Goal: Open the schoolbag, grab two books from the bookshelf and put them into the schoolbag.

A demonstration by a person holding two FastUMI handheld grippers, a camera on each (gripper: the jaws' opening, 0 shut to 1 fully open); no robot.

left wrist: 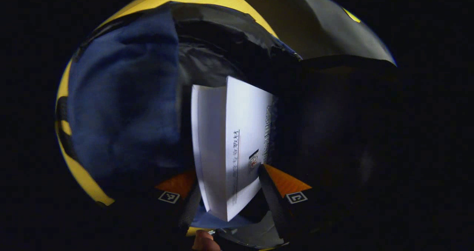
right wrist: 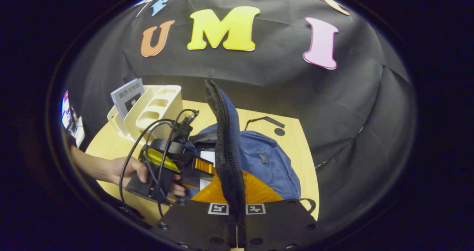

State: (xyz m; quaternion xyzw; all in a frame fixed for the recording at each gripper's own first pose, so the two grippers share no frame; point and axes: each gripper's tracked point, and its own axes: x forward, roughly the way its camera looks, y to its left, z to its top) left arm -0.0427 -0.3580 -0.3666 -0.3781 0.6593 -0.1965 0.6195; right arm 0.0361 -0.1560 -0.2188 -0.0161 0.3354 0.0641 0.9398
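Observation:
The blue schoolbag [right wrist: 270,162] lies on the wooden table [right wrist: 300,140]. My right gripper [right wrist: 237,208] is shut on the bag's zippered flap [right wrist: 226,140] and holds it upright, so the mouth stays wide. My left gripper [left wrist: 229,199] is shut on a white book [left wrist: 229,143], whose far end is inside the bag's dark lining [left wrist: 222,47], with blue bag fabric [left wrist: 122,103] to its left. In the right gripper view, a hand holds the left gripper [right wrist: 202,169] at the bag's mouth. The white bookshelf [right wrist: 152,110] stands at the back left with a book [right wrist: 127,95] leaning in it.
Cables [right wrist: 148,140] loop from the left gripper over the table in front of the bookshelf. A black strap [right wrist: 264,120] of the bag trails toward the back. The table's right edge [right wrist: 314,177] runs close beside the bag.

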